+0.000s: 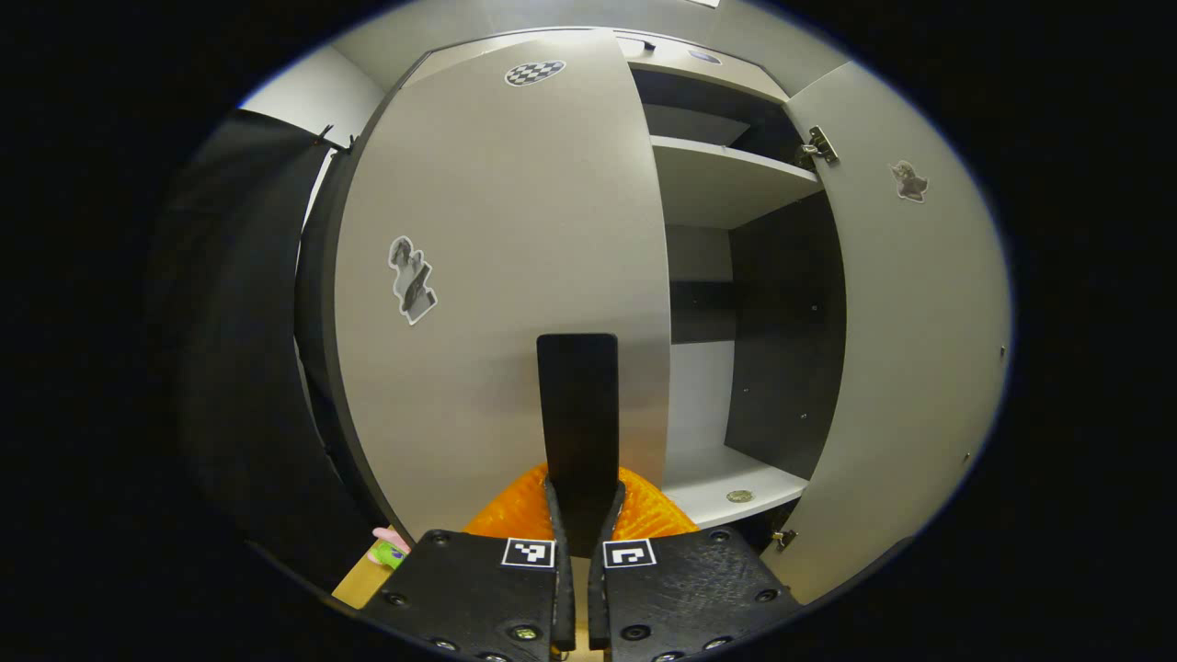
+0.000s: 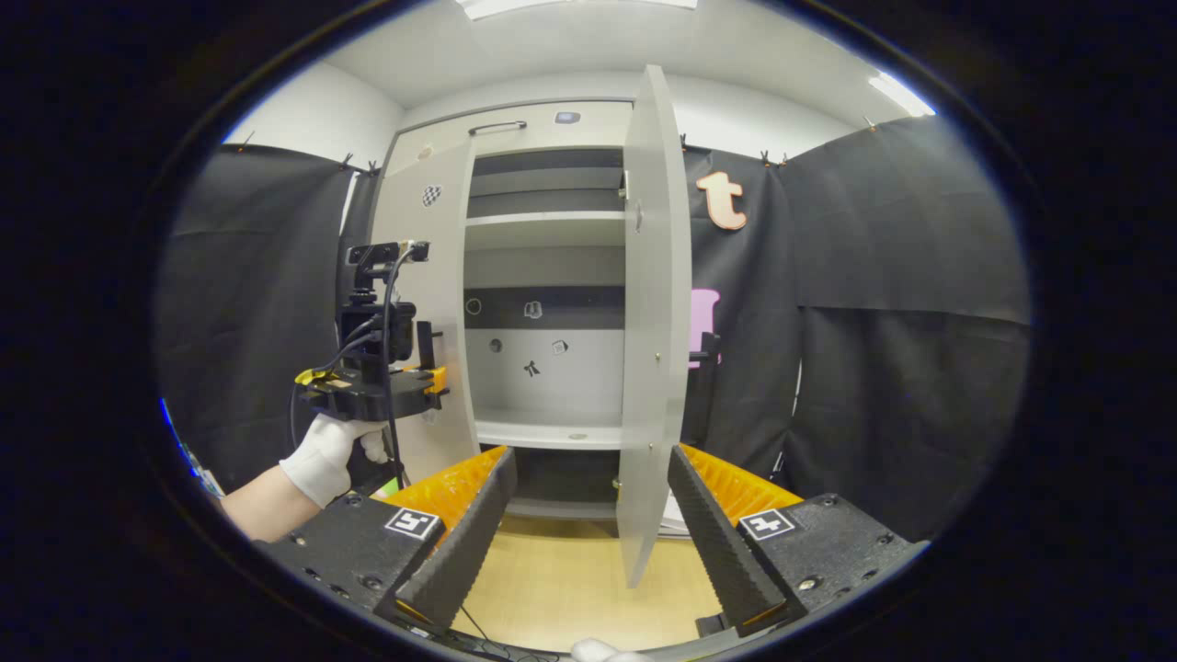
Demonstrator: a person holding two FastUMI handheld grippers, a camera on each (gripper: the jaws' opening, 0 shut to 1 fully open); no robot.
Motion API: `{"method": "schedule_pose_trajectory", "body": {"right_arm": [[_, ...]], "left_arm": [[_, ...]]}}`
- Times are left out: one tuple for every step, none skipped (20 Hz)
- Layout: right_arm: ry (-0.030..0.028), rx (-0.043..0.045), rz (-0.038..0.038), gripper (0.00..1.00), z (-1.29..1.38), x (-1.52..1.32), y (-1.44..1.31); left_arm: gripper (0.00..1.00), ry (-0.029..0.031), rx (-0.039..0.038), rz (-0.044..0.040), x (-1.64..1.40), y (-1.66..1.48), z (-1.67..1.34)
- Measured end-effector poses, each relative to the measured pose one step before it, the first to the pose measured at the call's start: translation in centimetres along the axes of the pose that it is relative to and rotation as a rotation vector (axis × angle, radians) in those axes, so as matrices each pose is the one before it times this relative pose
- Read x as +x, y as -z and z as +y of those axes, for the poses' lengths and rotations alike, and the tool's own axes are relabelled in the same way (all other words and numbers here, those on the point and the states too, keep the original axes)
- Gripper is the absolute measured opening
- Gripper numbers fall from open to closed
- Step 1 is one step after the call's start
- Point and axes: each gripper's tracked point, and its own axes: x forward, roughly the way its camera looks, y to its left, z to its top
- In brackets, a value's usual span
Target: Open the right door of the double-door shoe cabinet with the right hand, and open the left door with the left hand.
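Left gripper (image 1: 581, 542), seen in the left gripper view: fingers drawn together on a dark vertical handle (image 1: 577, 414) that rises straight ahead between them, both pads pressing its lower end. Directly behind the handle, left door (image 1: 501, 276) of the shoe cabinet, partly swung out, bearing two stickers: one checkered near its top edge, one pictorial to the left of the handle. To the right of the fingers, open cabinet interior with two pale shelves (image 1: 726, 179), one above the other, and a small round object on the lower one. Farther right, inner face of the right door (image 1: 906, 349), swung wide, with one sticker and two hinges visible. Same gripper (image 2: 425, 354) in the right gripper view, ahead and to the left, level and pointed at the left door (image 2: 432, 303), held from below by a gloved hand (image 2: 331, 455) with bare forearm. Right gripper (image 2: 588, 519), seen in the right gripper view: fingers spread wide apart, gripping nothing. Right door (image 2: 653, 322) edge-on between the two fingers but farther forward, untouched, fully open. Beyond it, shoe cabinet (image 2: 542, 276) interior straight ahead, wooden floor (image 2: 561, 588) below, black cloth on both sides.
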Motion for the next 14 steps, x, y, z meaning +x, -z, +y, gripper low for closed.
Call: {"method": "schedule_pose_trajectory", "body": {"right_arm": [[-0.01127, -0.00158, 0.00092, 1.00, 0.342, -0.228, 0.144], [-0.01137, -0.00151, 0.00039, 1.00, 0.337, -0.216, 0.218], [-0.00938, -0.00043, -0.00031, 1.00, 0.203, -0.138, 0.046], [-0.01048, -0.00003, -0.00085, 1.00, 0.247, 0.010, -0.030], [-0.01110, -0.00028, -0.00006, 1.00, 0.225, -0.012, 0.013], [-0.01112, -0.00073, 0.00050, 1.00, 0.271, 0.042, 0.024], [-0.00896, 0.00037, -0.00037, 1.00, 0.174, -0.089, 0.121], [-0.00892, 0.00127, 0.00053, 1.00, 0.291, 0.039, -0.004], [-0.00867, 0.00046, 0.00152, 1.00, 0.303, -0.085, 0.152], [-0.00669, 0.00028, -0.00193, 1.00, 0.186, 0.114, -0.073], [-0.00497, -0.00169, 0.00144, 1.00, 0.046, 0.147, 0.103], [-0.00774, -0.00133, 0.00221, 1.00, 0.170, 0.114, -0.021], [-0.00636, -0.00044, 0.00103, 1.00, 0.268, 0.105, 0.053], [-0.00541, -0.00136, 0.00083, 1.00, 0.337, 0.245, -0.026]], "left_arm": [[0.05, 0.00333, -0.00482, 0.00073, -0.753, 0.235, 0.450], [0.05, 0.00219, -0.00594, 0.00089, -0.589, 0.085, 0.313], [0.05, 0.00134, -0.00277, 0.00144, -0.678, 0.069, 0.368], [0.05, -0.00183, 0.00086, -0.00070, -0.655, 0.051, 0.314], [0.05, -0.00326, 0.00133, 0.00240, -0.627, 0.000, 0.237], [0.05, -0.00332, 0.00102, 0.00062, -0.604, 0.057, 0.374], [0.05, -0.00381, 0.00036, -0.00116, -0.596, 0.017, 0.382], [0.05, -0.00548, 0.00125, 0.00160, -0.540, 0.059, 0.397], [0.05, -0.00511, -0.00047, -0.00203, -0.492, 0.021, 0.411], [0.05, -0.00367, -0.00165, 0.00204, -0.521, 0.111, 0.423], [0.04, -0.00303, -0.00243, 0.00098, -0.398, -0.002, 0.338], [0.05, -0.00300, -0.00235, 0.00076, -0.388, 0.016, 0.513], [0.04, -0.00487, -0.00329, 0.00090, -0.485, 0.159, 0.396], [0.04, -0.00659, -0.00327, -0.00122, -0.470, 0.069, 0.444]]}}
